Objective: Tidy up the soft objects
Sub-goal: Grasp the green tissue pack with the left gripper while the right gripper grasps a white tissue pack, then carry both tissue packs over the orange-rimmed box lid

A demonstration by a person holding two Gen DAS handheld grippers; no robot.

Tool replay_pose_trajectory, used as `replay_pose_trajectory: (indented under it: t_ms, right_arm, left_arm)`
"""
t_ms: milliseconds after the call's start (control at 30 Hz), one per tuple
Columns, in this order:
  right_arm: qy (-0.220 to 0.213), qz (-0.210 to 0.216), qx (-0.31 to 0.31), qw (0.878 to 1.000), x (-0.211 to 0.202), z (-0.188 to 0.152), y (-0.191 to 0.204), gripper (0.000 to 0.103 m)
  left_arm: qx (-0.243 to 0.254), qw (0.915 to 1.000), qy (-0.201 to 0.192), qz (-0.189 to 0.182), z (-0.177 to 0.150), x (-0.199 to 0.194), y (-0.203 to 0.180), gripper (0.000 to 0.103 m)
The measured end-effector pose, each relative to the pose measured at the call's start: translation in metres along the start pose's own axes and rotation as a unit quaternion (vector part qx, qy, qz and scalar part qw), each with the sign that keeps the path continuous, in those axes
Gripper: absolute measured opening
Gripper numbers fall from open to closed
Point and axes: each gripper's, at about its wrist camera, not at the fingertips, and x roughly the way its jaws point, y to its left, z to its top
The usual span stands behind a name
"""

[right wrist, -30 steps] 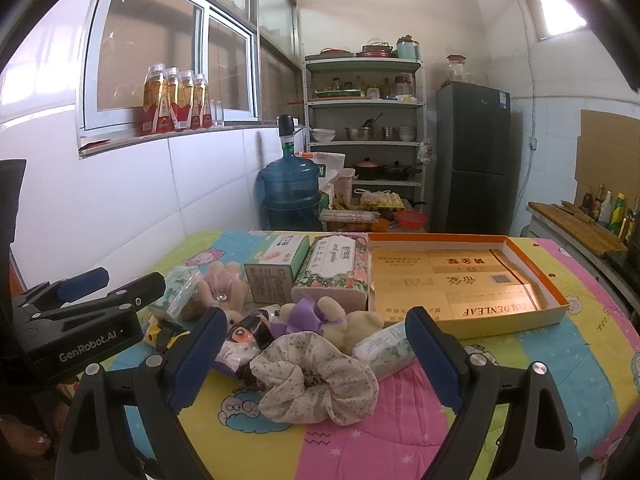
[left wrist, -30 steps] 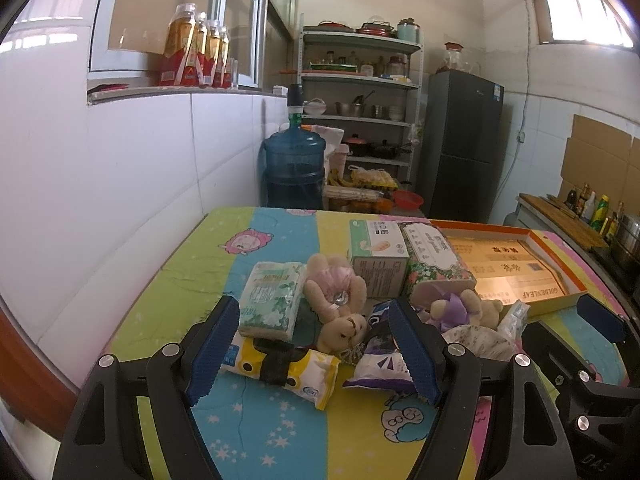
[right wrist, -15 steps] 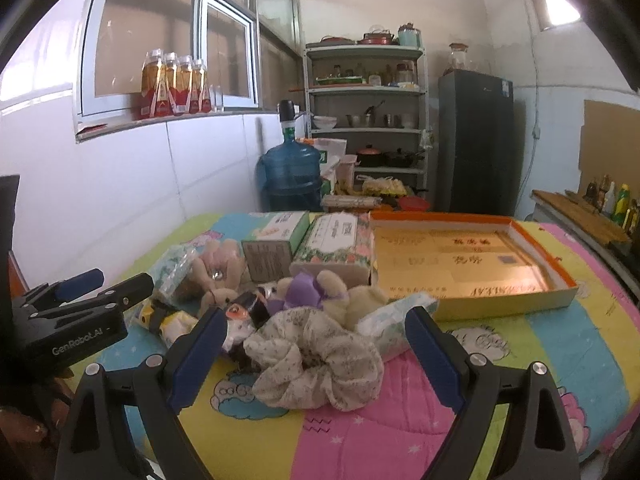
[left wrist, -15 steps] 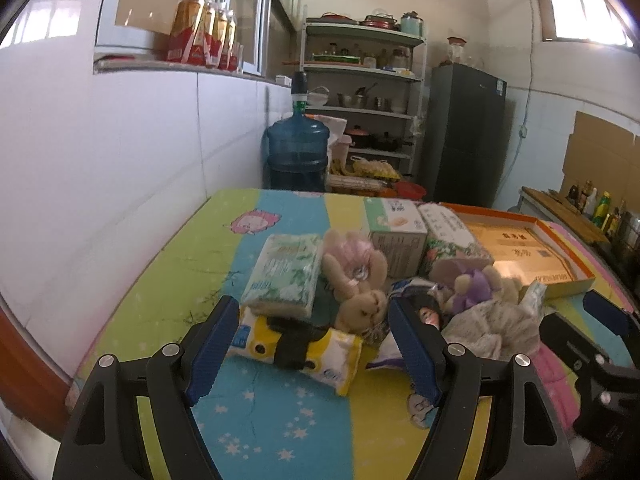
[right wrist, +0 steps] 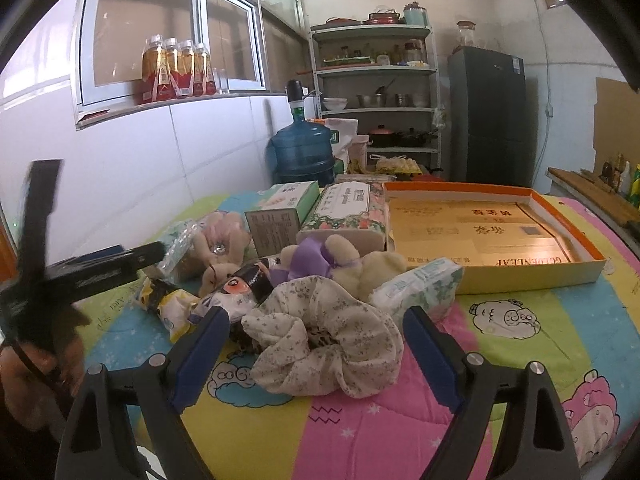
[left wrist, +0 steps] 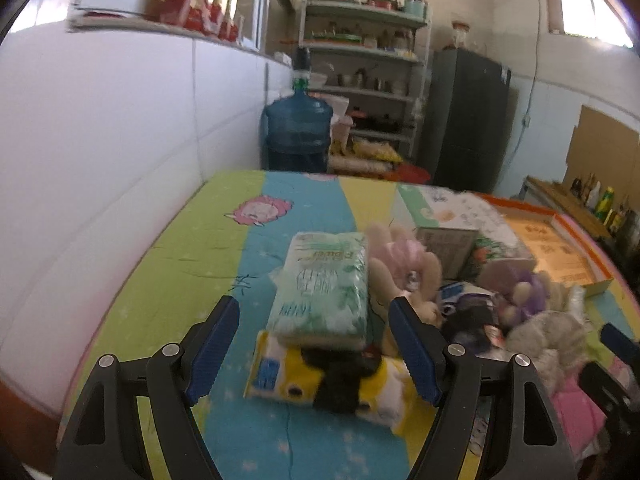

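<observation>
Approach step: nothing picked up yet.
Your left hand-held gripper (left wrist: 314, 346) hangs spread and empty around the green tissue pack (left wrist: 322, 292) atop the yellow pack (left wrist: 320, 380); your right hand-held gripper (right wrist: 316, 354), also spread, frames the floral scrunchie (right wrist: 324, 344) on the table (right wrist: 520, 320). Next, lower and squeeze gently.

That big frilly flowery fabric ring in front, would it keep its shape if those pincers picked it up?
Probably not. The scrunchie is gathered thin cloth in loose ruffles, so it would likely squash and droop. It looks light for its bulk and unlikely to roll or break. The open right gripper straddles it.
</observation>
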Motion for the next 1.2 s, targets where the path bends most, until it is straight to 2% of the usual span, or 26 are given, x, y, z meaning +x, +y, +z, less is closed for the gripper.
replay_pose_trajectory:
  t_ms: [267,333,433,533,633,800,1033,1100,1200]
  right_arm:
    - [0.010,-0.001,0.022,1.000,0.007,0.002,-0.016,0.089]
    - [0.011,-0.004,0.027,1.000,0.007,0.002,-0.020,0.089]
    - [0.008,-0.019,0.040,0.999,0.007,0.003,-0.030,0.089]
    - [0.000,-0.035,0.064,0.997,0.005,0.004,-0.046,0.089]
    - [-0.002,-0.049,0.087,0.995,0.007,0.008,-0.061,0.089]
    - [-0.004,-0.045,0.117,0.992,0.018,0.021,-0.075,0.089]
    - [0.069,-0.018,0.150,0.986,0.054,0.010,-0.088,0.088]
    - [0.081,-0.003,0.162,0.983,0.059,0.004,-0.093,0.079]
    - [0.086,0.014,0.166,0.982,0.060,0.000,-0.096,0.059]
  left_arm:
    - [-0.012,0.9990,0.042,-0.011,0.005,0.038,0.005,0.078]
    - [-0.020,0.9985,0.045,-0.021,0.005,0.043,0.007,0.072]
    - [-0.031,0.9973,0.053,-0.040,0.005,0.049,0.011,0.052]
    - [-0.048,0.9966,0.038,-0.056,0.002,0.048,0.014,0.050]
    - [-0.055,0.9973,0.013,-0.048,0.002,0.038,0.017,0.049]
    - [-0.041,0.9983,-0.027,-0.032,0.006,0.013,0.011,0.049]
    - [-0.034,0.9980,-0.033,-0.042,0.004,-0.004,0.004,0.049]
    - [-0.037,0.9977,-0.031,-0.046,0.004,-0.003,0.004,0.049]
    - [-0.039,0.9975,-0.029,-0.052,0.001,-0.004,0.005,0.049]
